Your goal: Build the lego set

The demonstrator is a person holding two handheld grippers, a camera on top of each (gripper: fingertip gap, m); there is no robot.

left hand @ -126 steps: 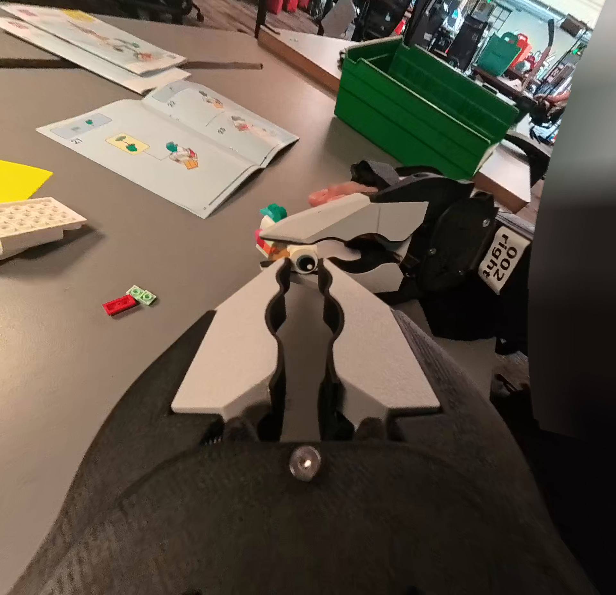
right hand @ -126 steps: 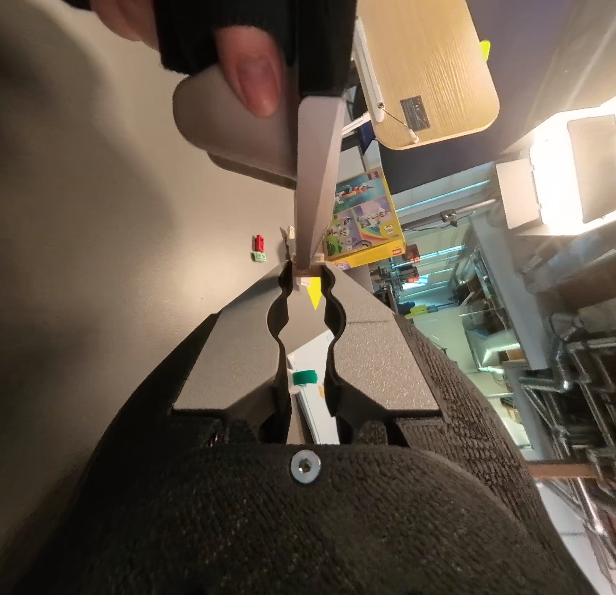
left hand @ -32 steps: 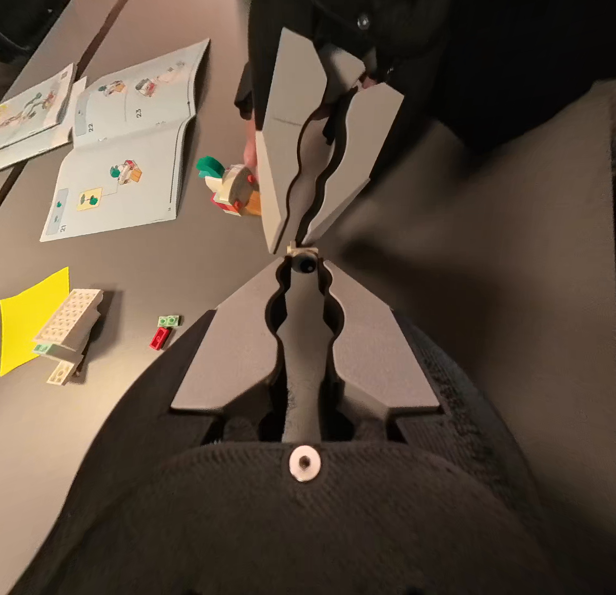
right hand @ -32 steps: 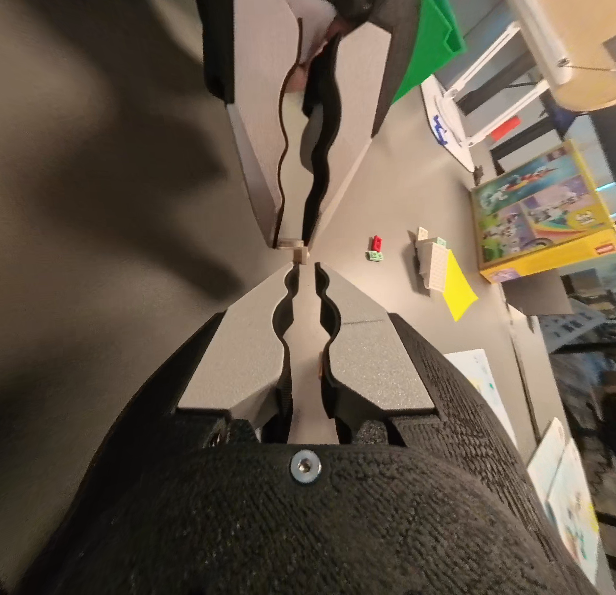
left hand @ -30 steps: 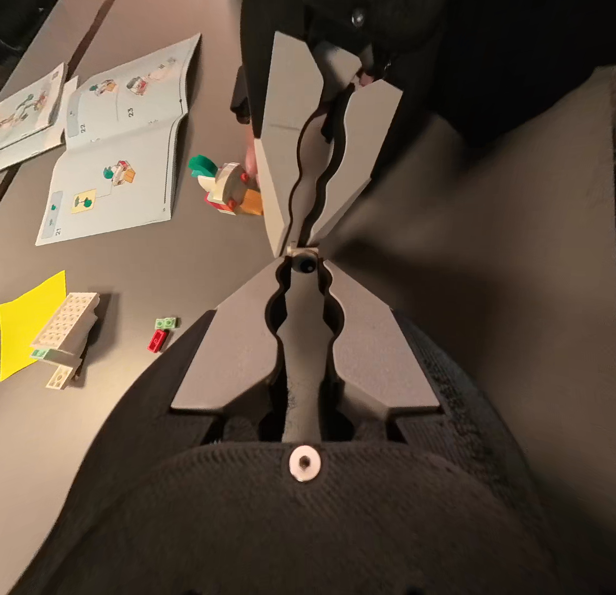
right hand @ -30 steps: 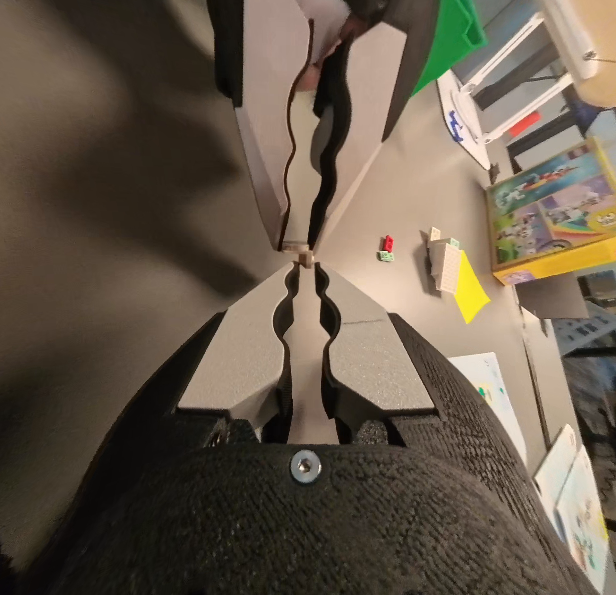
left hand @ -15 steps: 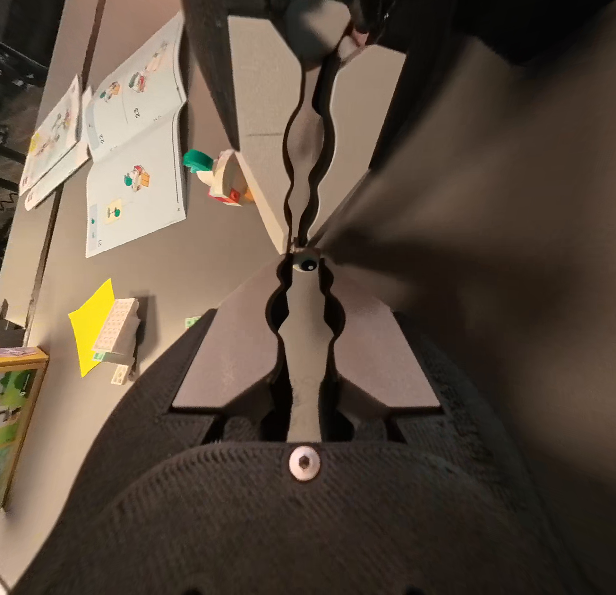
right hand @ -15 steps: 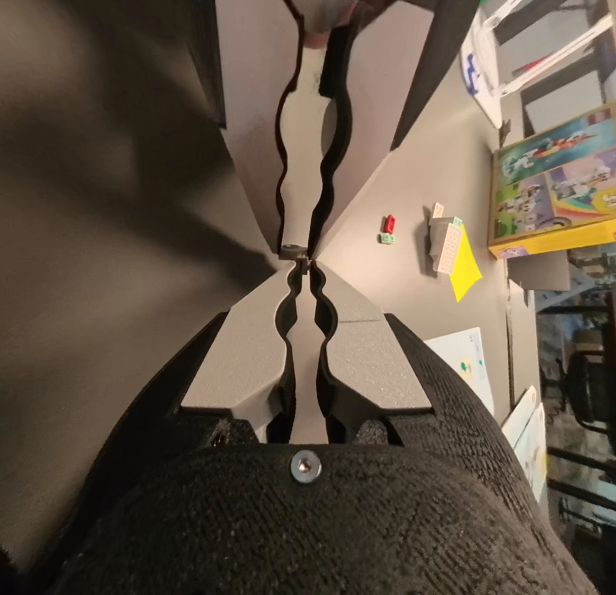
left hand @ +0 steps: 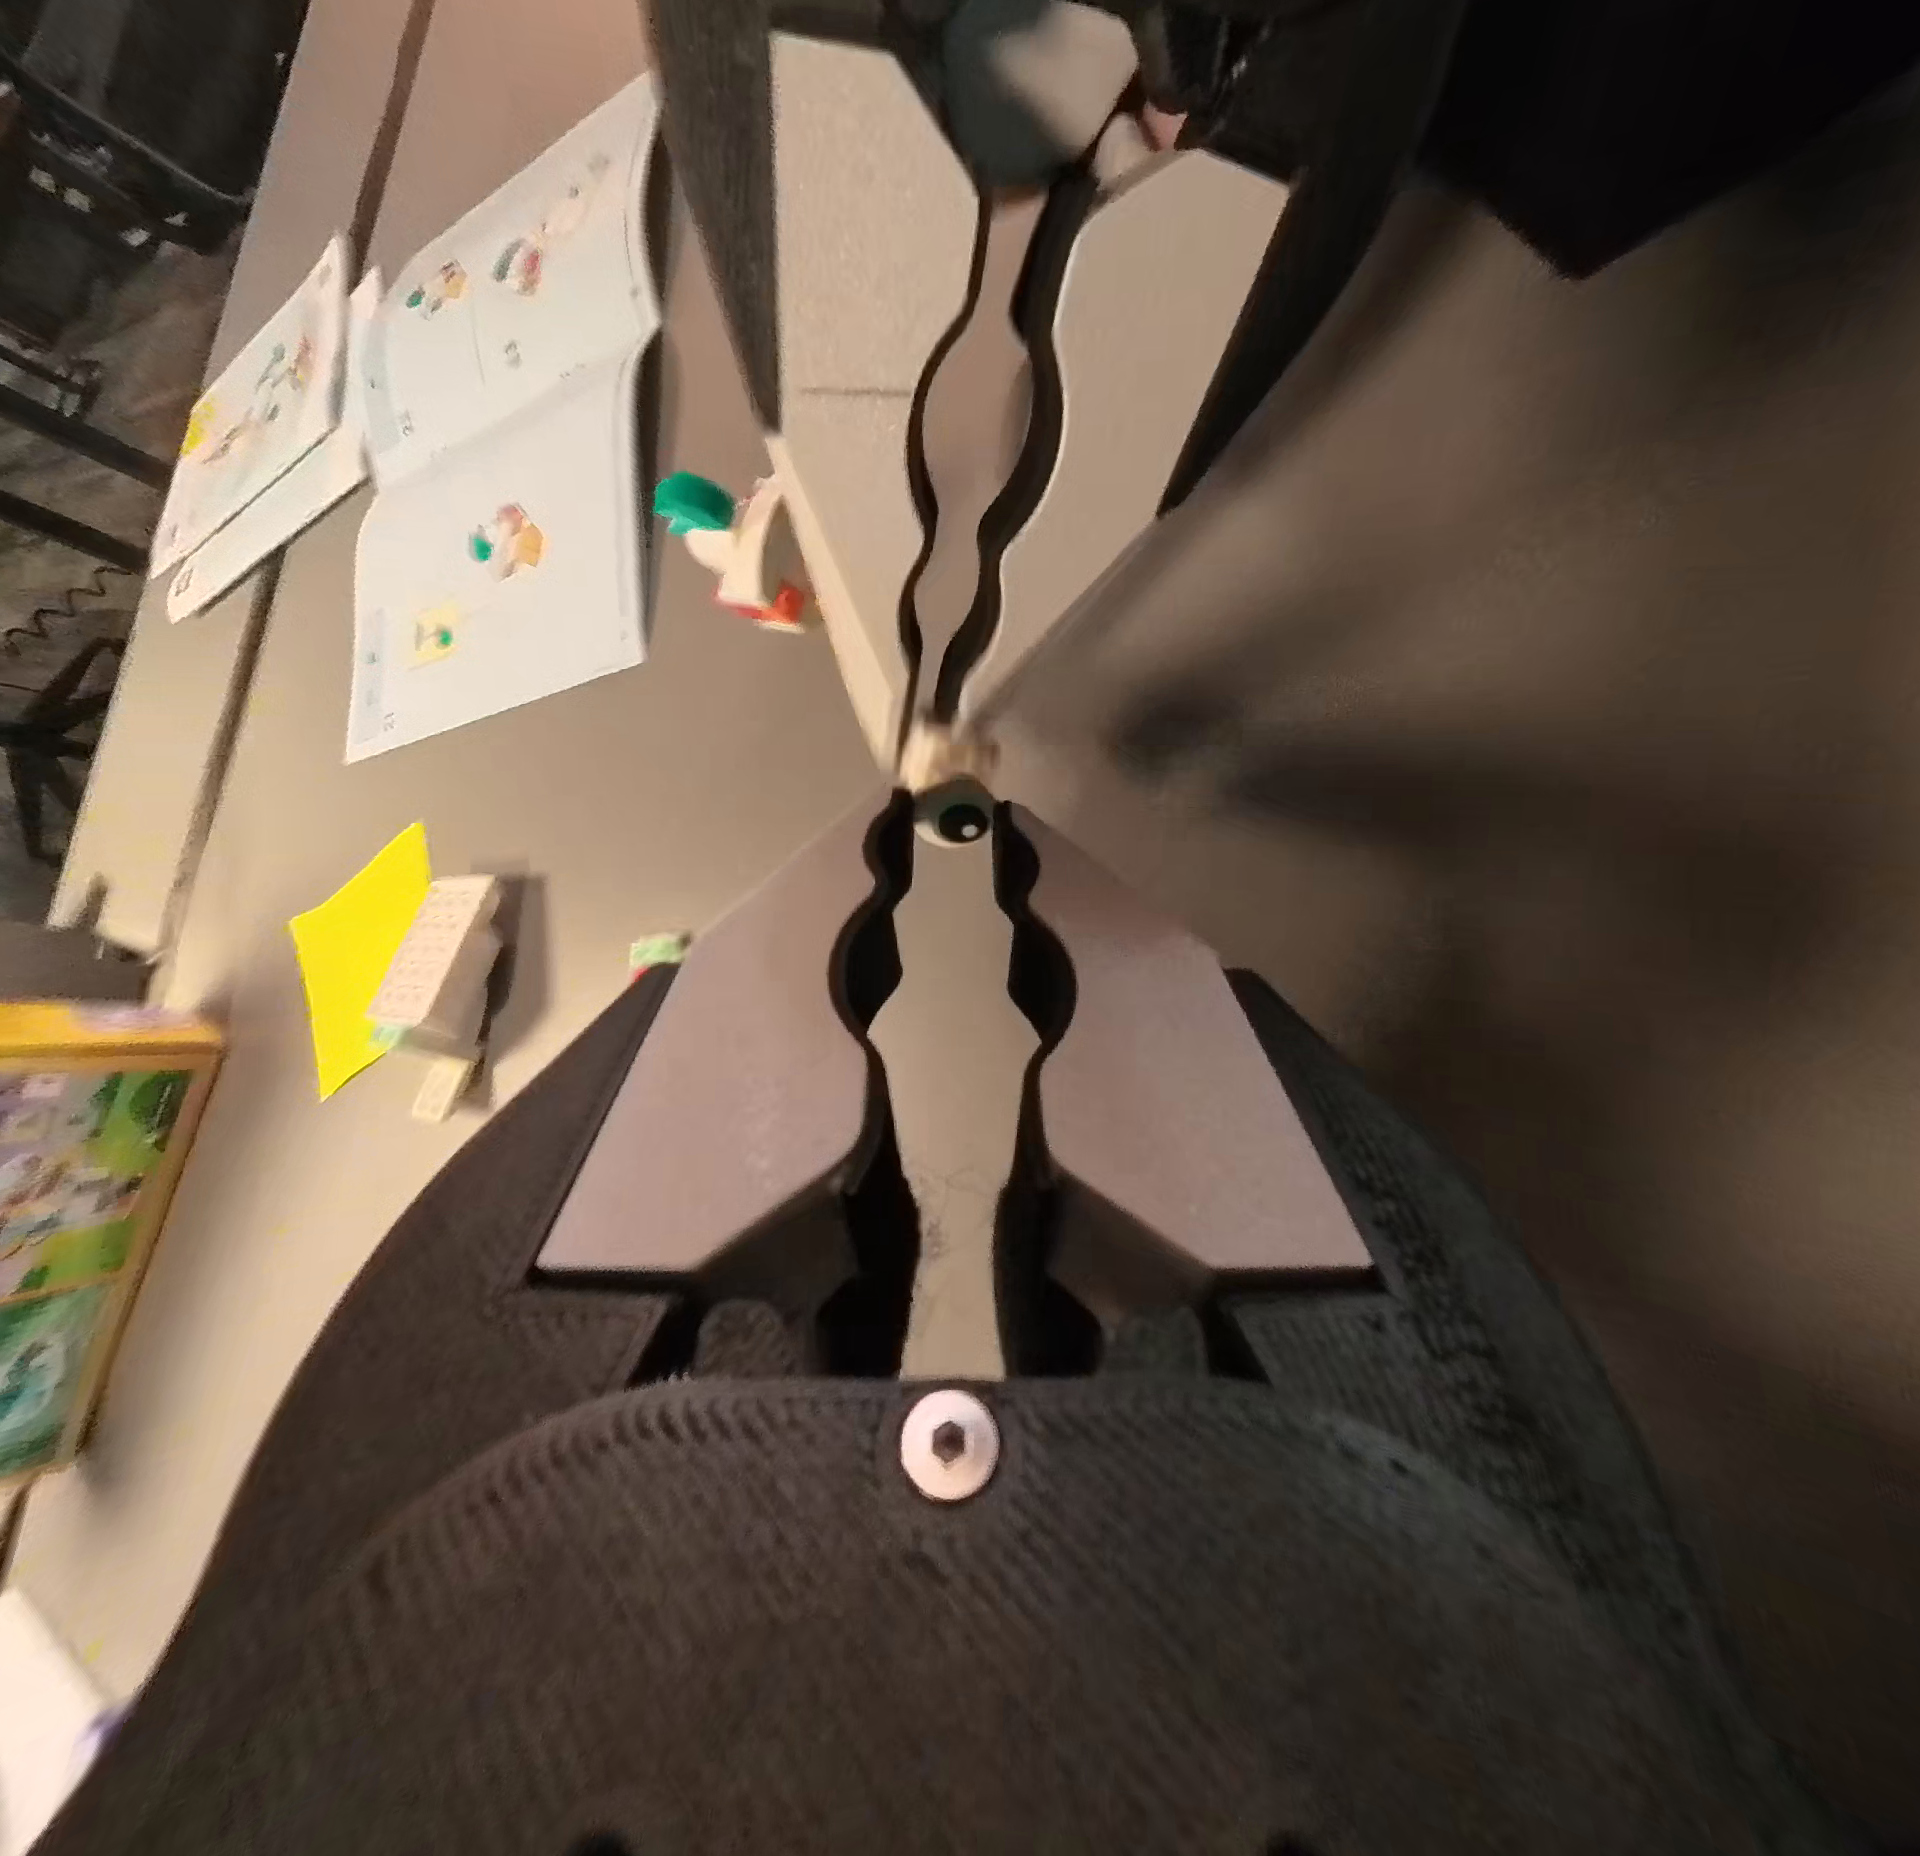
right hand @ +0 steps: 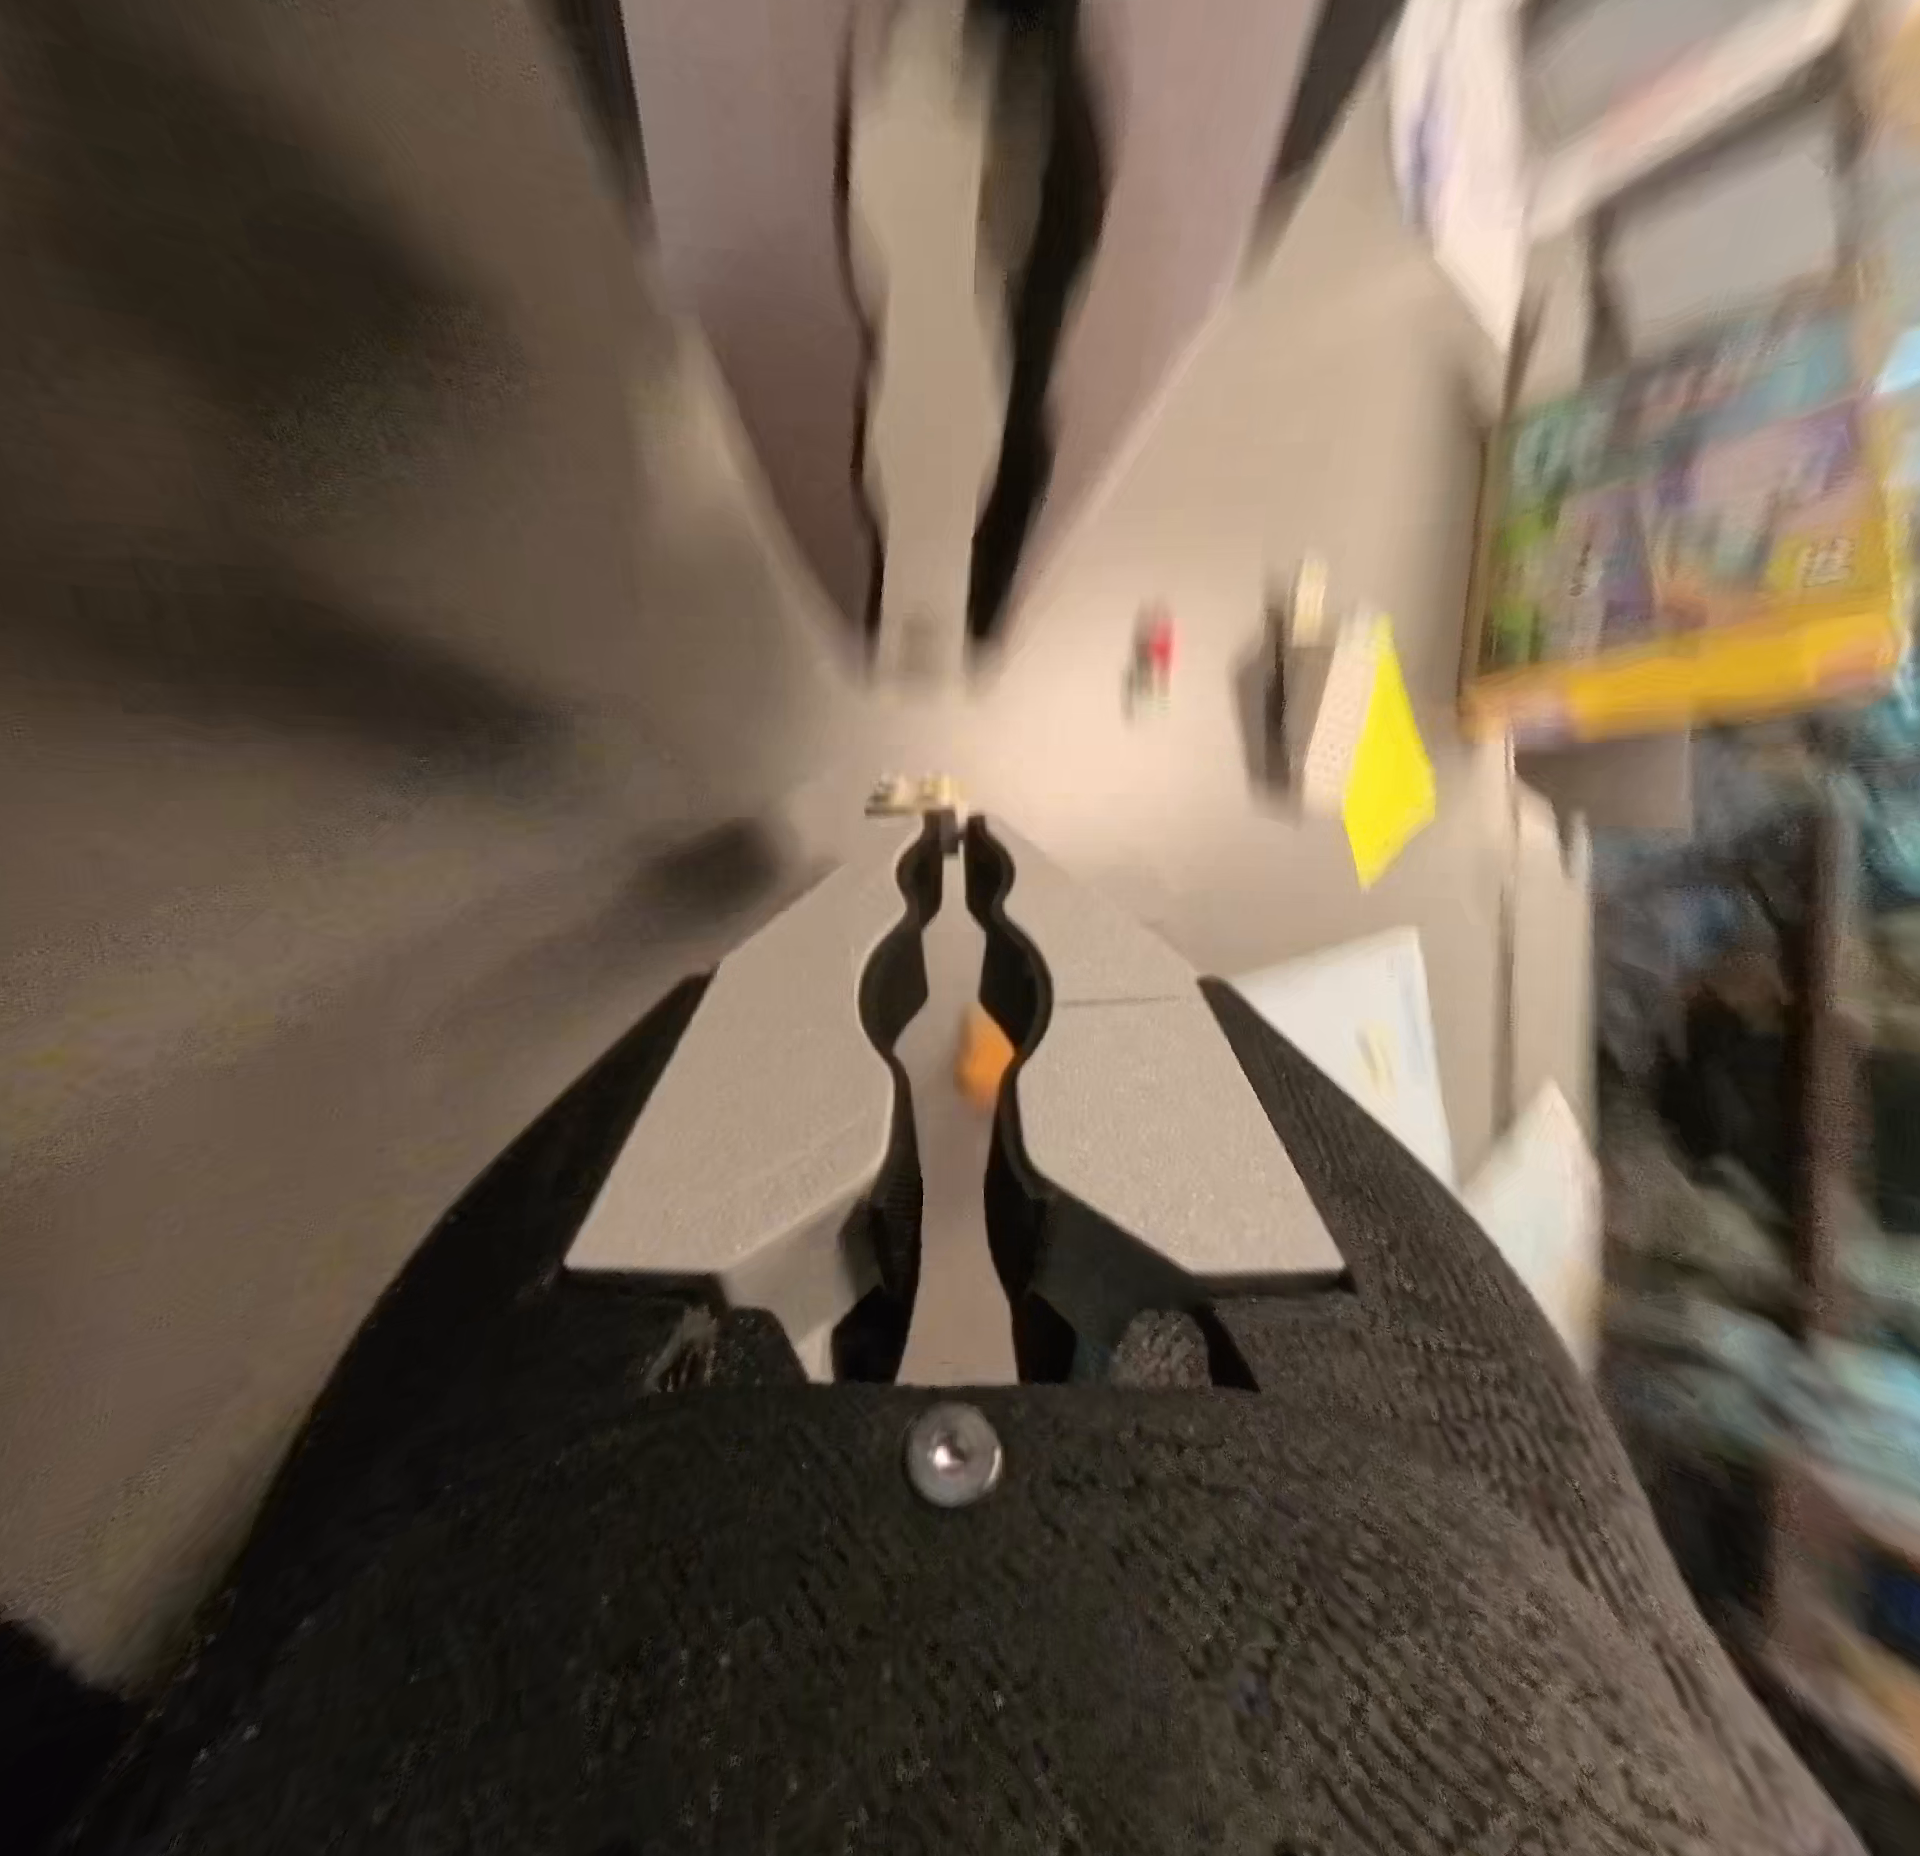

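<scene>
My left gripper [left hand: 943, 819] is shut on a small round eye piece [left hand: 954, 821], white with a dark pupil. My right gripper [right hand: 945, 832] is shut on a small tan plate piece [right hand: 914, 794]. In the left wrist view the right gripper [left hand: 940, 741] comes down from above, tip to tip with mine. The tan piece [left hand: 940, 759] sits right against the eye; blur hides whether they are joined. In the blurred right wrist view the left gripper [right hand: 925, 653] stands a little beyond the tan piece. The partial build [left hand: 740, 551], green, white and red, stands on the table behind the right finger.
An open manual [left hand: 499, 518] lies at the left with more booklets beyond. White plates [left hand: 436, 980] sit on a yellow sheet [left hand: 353, 965], and a small green plate [left hand: 661, 944] lies near my left finger. The set's box [left hand: 83, 1235] is at the far left. Only a small space, under 4 cm, lies between the two pairs of fingers.
Both grippers have tilted and turned while staying tip to tip. The right wrist view is now smeared by motion, and the left gripper's tips look slightly farther from my right tips.
</scene>
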